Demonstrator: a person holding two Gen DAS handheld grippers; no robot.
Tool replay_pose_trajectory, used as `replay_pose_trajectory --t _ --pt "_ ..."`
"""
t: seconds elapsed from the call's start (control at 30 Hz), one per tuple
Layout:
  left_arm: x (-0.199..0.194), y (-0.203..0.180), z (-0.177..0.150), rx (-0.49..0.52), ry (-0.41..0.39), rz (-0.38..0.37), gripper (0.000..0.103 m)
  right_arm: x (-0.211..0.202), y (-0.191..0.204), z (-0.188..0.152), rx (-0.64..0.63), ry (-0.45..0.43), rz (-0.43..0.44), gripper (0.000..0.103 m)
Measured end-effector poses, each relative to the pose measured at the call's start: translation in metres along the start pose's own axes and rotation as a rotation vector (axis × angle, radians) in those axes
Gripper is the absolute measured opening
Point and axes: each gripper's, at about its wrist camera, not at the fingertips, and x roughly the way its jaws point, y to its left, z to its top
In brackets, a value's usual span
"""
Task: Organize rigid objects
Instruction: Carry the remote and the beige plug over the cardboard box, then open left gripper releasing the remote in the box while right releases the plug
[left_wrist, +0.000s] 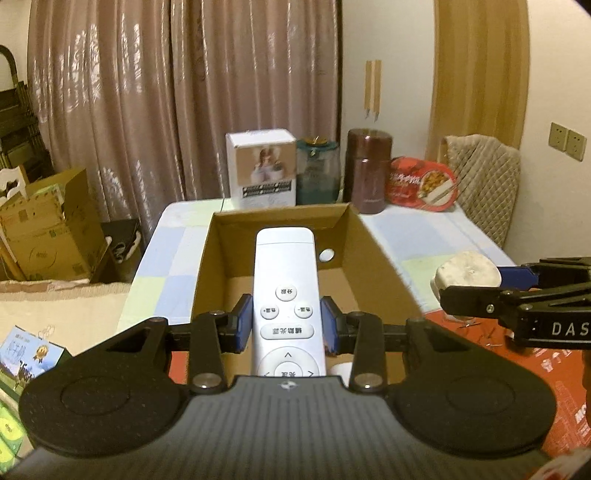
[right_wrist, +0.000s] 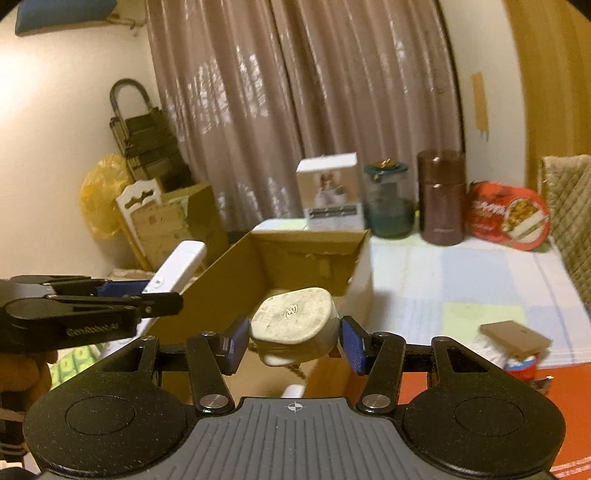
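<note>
1. An open cardboard box (left_wrist: 373, 258) stands on the table (left_wrist: 443, 236), away from the far edge; its inside looks mostly bare, with a round hole (left_wrist: 327, 254) in its far wall.
2. The left hand-held gripper (left_wrist: 288, 325) is clamped on a white remote control (left_wrist: 285, 280), which hangs above the box opening, its tip pointing toward the far wall.
3. The right hand-held gripper (right_wrist: 293, 341) grasps a dirty white plug adapter (right_wrist: 295, 325) between its blue pads, over the box's near part.
4. Along the far edge stand a white carton (left_wrist: 261, 168), a glass jar (left_wrist: 318, 171) with a green lid, a brown flask (left_wrist: 367, 170) and a red food pack (left_wrist: 421, 184).
</note>
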Motion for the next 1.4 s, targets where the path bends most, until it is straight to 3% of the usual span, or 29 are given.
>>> replay_pose_trajectory --t 0.3,0.9,1.4 --pt "0.031 0.015 -0.017 -0.009 0.046 0.001 0.033 0.033 0.006 -0.010 -0.025 0.060 -0.003 0.050" --pt "0.047 0.029 -0.030 -0.006 0.071 0.003 0.034 0.061 0.020 -0.018 -0.061 0.104 -0.014 0.050" --pt "0.030 0.032 -0.027 -0.022 0.029 0.018 0.033 0.062 0.023 -0.016 -0.045 0.107 -0.004 0.050"
